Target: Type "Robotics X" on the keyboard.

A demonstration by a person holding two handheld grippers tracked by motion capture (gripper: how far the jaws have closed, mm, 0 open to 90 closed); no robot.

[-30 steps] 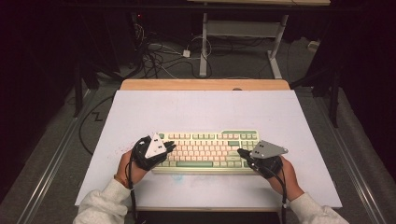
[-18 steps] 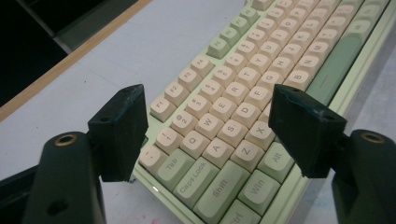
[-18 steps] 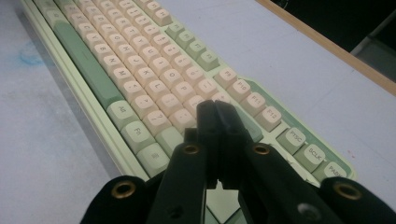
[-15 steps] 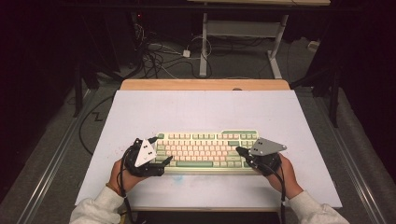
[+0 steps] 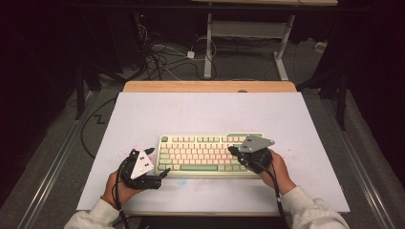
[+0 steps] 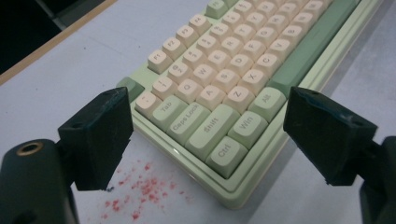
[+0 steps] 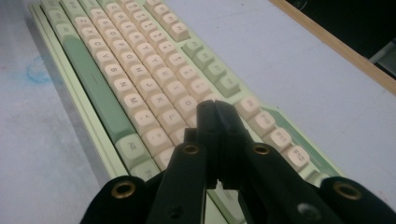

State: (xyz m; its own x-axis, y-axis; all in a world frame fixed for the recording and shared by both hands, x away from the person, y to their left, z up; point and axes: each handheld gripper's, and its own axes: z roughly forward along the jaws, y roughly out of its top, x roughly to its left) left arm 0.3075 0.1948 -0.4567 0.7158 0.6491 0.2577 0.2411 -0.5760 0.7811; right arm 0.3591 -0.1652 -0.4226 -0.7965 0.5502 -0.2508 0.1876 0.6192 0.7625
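Observation:
A pale green keyboard (image 5: 205, 152) with cream keys lies across the white table top. My left gripper (image 5: 160, 163) stands just off its near left corner, and its jaws have just been opening. In the left gripper view the left gripper (image 6: 205, 135) is open wide, its pads either side of the keyboard (image 6: 224, 70) corner without touching it. My right gripper (image 5: 232, 150) is shut with nothing in it, its tips over the right part of the keys. In the right gripper view the right gripper (image 7: 215, 109) hovers close above the cream keys of the keyboard (image 7: 140, 70).
Red specks (image 6: 140, 191) dot the white table top (image 5: 210, 114) beside the keyboard's left corner, and a faint blue smudge (image 7: 37, 70) marks it near the front. A wooden edge (image 5: 210, 87) runs along the far side. Cables (image 5: 162, 57) lie on the floor beyond.
My left gripper has drawn back left and toward the person, off the keyboard's left end, and its jaws have opened. The right gripper has shifted a little left over the keys, still shut.

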